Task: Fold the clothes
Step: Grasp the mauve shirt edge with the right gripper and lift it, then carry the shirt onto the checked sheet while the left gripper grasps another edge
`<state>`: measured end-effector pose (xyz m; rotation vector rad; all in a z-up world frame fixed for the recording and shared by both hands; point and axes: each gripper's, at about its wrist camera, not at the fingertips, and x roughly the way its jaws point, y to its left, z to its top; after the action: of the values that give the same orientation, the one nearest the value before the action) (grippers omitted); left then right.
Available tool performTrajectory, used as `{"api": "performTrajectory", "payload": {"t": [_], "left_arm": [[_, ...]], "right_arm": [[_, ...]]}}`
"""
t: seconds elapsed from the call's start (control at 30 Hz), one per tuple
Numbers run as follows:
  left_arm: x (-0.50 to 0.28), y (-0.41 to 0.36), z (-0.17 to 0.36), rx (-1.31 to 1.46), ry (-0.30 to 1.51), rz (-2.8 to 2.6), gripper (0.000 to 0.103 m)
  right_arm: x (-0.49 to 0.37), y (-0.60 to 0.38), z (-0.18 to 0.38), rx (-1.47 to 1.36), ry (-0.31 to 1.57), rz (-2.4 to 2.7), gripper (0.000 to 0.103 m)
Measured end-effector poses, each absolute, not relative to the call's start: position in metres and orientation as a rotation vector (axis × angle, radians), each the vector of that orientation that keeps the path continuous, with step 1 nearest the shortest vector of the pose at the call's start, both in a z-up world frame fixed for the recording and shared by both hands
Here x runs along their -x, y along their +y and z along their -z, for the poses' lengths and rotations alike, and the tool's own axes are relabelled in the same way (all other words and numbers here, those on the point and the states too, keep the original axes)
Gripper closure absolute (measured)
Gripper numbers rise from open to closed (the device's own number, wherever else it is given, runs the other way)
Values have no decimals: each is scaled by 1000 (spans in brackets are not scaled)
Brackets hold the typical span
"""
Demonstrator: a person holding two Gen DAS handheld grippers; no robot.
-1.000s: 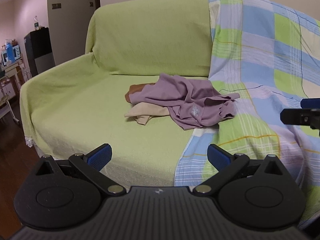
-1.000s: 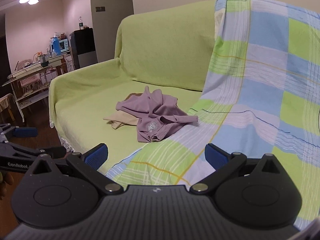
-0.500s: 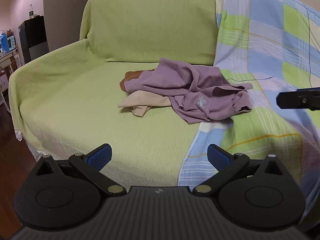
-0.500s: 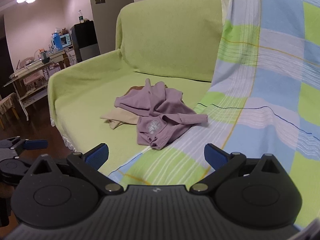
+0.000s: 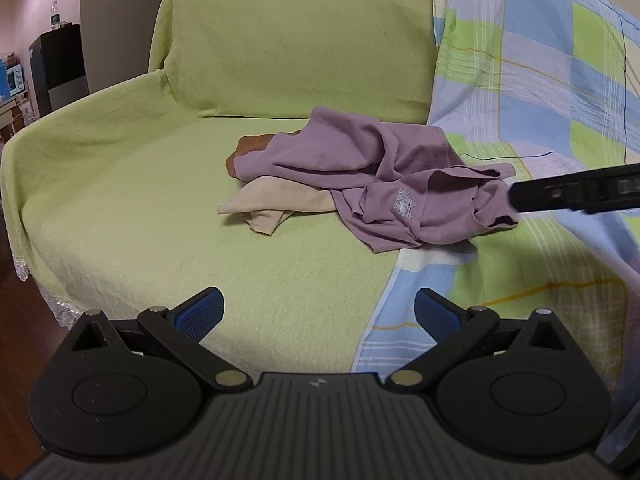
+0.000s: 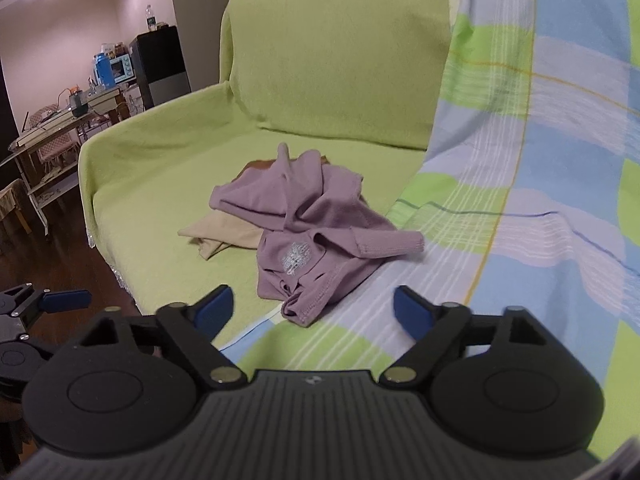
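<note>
Lying on sofa [image 5: 140,208] under green cover [image 5: 280,40] and checked sheet [image 5: 560,100]: crumpled purple top [image 5: 380,184], beige garment [image 5: 276,200], brown garment [image 5: 250,148].

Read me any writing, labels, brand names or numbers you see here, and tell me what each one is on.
None is readable.
Printed label inside the purple shirt: pale print, too small and blurred to read.
Small emblem on the left gripper body: a logo mark, no letters.
Same emblem on the right gripper body: no letters.
</note>
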<state>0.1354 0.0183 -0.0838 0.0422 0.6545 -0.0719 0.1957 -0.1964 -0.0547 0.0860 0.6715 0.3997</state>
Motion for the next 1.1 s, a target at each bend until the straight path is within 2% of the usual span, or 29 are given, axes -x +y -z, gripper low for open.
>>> {"api": "performTrajectory", "payload": {"t": [0.07,0.4,0.5,0.53,0.73,0.93,1.1], "left_arm": [[-138,17,86,-46,662,75,1],[-142,22,95,-41,684,66,1],[-140,22,94,-39,678,64,1],[-139,23,92,-38,674,63,1],[-128,14,72,-77,596,128,1],[-120,-34,24,-176,431,536,1],[-121,-109,-18,-226,324,895,1]], "right_arm": [[-203,-195,59,-102,689,-400,44],[-242,-182,75,-149,778,-361,69],[-237,-198,58,-193,732,-376,94],[-235,-204,52,-208,717,-380,97],[-223,-238,18,-293,623,-407,98],[-117,-348,-71,-243,460,-381,98],[-32,-424,-91,-201,412,-172,98]]}}
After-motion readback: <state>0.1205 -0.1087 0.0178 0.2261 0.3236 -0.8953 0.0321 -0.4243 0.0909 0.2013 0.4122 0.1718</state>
